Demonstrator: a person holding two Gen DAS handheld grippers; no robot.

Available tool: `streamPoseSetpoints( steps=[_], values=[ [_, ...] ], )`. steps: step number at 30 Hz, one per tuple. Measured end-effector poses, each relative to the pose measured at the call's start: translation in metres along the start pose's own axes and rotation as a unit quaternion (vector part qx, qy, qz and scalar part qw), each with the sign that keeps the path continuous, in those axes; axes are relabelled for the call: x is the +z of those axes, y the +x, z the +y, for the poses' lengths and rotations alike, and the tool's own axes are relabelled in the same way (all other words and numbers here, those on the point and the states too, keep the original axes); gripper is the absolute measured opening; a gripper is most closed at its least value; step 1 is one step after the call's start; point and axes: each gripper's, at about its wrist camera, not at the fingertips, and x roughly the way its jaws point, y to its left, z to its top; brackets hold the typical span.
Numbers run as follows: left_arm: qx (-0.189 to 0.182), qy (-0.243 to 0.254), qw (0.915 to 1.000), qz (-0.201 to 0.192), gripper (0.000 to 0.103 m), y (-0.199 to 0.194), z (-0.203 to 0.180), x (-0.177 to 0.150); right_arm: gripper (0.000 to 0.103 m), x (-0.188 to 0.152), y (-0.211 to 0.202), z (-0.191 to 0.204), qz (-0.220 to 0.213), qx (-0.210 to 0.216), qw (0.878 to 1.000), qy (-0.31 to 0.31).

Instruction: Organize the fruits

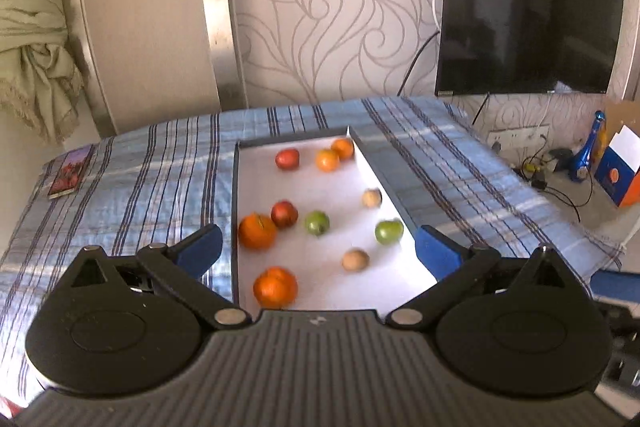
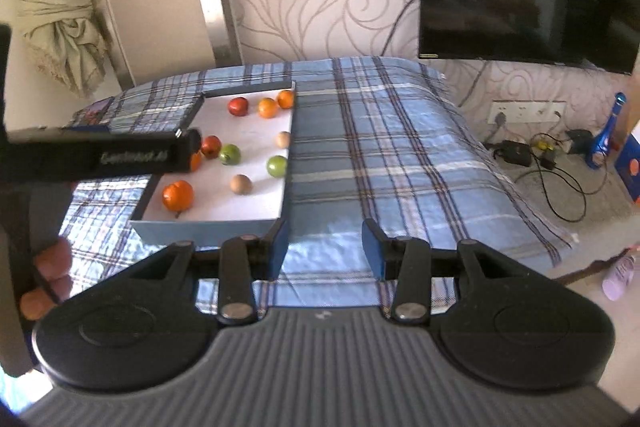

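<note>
Both sets of fingers [image 1: 318,247] [image 2: 325,247] apart, empty — fruit tray [image 1: 384,183] ahead, phone [image 1: 71,171] off left.

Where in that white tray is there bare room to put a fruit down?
The white tray is bare in its middle band, between the far red apple and the near red apple. Its near-left side is crowded: two oranges, apple and green fruit cluster there.
</note>
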Motion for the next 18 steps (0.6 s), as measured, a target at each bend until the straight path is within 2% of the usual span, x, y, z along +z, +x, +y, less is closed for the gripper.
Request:
streamPoseSetpoints(
  steps=[7, 18],
  values=[
    [0.006, -0.012, 0.9997, 0.023, 0.103, -0.011, -0.001, -0.019, 0.043, -0.004, -0.013, -0.012, -0.010, -0.005, 1.000, 0.007],
    [0.012, -0.006, 0.9993, 0.034, 0.103, -0.016, -0.005, -0.037, 0.043, -0.007, -0.017, -0.011, -0.008, 0.004, 1.000, -0.003]
  ],
)
